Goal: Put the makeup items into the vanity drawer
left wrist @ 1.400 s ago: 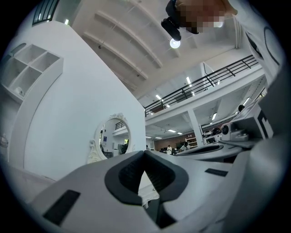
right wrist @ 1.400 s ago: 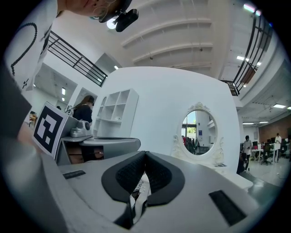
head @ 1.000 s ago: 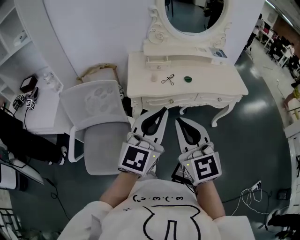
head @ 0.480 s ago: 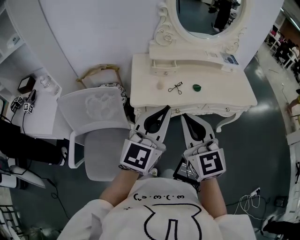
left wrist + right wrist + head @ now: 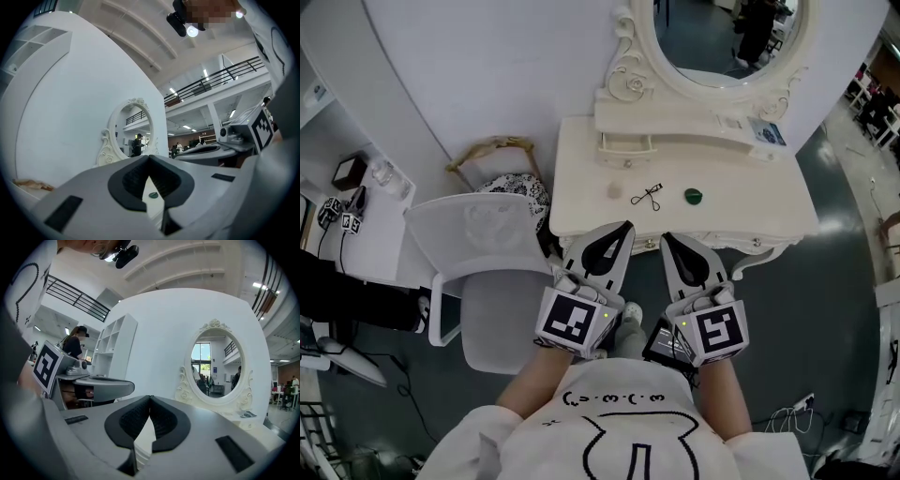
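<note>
Curler [image 5: 647, 195] looks light, stiff and thin, best pinched at its handles; left gripper [image 5: 624, 226] and right gripper [image 5: 667, 239] are both closed on nothing.

Left gripper [image 5: 624, 228], right gripper [image 5: 666, 240]: my pale grey plastic shells, tapering toward the jaws. Black ribbed lining rings each jaws' teardrop opening. Small black rectangular insets sit further back on the shells. Behind the jaws are the left cube [image 5: 573, 322] and right cube [image 5: 712, 336], white with black square markers and a tiny green light near each front edge. I wear a white top [image 5: 623, 433] with a black line-drawn print and loose white sleeves.
</note>
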{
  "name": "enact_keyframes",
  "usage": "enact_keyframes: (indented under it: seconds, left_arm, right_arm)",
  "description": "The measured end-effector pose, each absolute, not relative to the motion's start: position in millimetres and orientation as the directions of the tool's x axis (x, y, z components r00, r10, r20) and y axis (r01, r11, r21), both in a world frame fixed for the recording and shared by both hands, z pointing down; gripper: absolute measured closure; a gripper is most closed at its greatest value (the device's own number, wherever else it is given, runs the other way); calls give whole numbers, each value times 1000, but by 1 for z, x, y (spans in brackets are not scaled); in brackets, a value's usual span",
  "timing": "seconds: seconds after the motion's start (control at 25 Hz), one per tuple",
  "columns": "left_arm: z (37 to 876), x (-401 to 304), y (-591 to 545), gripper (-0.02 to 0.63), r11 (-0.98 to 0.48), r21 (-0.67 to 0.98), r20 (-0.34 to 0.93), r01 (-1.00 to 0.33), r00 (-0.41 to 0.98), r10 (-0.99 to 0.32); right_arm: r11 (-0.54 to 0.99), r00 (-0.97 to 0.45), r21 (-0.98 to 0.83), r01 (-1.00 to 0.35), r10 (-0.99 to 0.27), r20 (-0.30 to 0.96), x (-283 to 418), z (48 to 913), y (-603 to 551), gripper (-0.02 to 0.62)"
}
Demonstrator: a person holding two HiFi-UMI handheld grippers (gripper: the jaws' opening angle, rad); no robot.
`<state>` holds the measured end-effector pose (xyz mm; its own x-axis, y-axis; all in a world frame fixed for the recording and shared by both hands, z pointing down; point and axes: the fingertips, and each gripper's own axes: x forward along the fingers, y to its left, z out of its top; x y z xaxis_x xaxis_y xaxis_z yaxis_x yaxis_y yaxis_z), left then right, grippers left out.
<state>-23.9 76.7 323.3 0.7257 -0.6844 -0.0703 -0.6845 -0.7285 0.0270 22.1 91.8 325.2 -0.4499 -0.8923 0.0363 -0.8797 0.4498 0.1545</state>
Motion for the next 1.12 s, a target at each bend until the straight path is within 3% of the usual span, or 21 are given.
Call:
enact_keyframes:
  seconds: [0.76, 1.12]
  left_arm:
    - [333, 35, -63, 612, -617, 37, -29, -786, 617, -787]
    - [358, 42, -90, 612, -654, 45, 35, -756, 655, -755]
  right_arm:
    - [708, -673, 183, -683, -706, 220, 69, 351, -56, 586]
    - [767, -684, 205, -608, -637, 355, 72, 386, -87, 569]
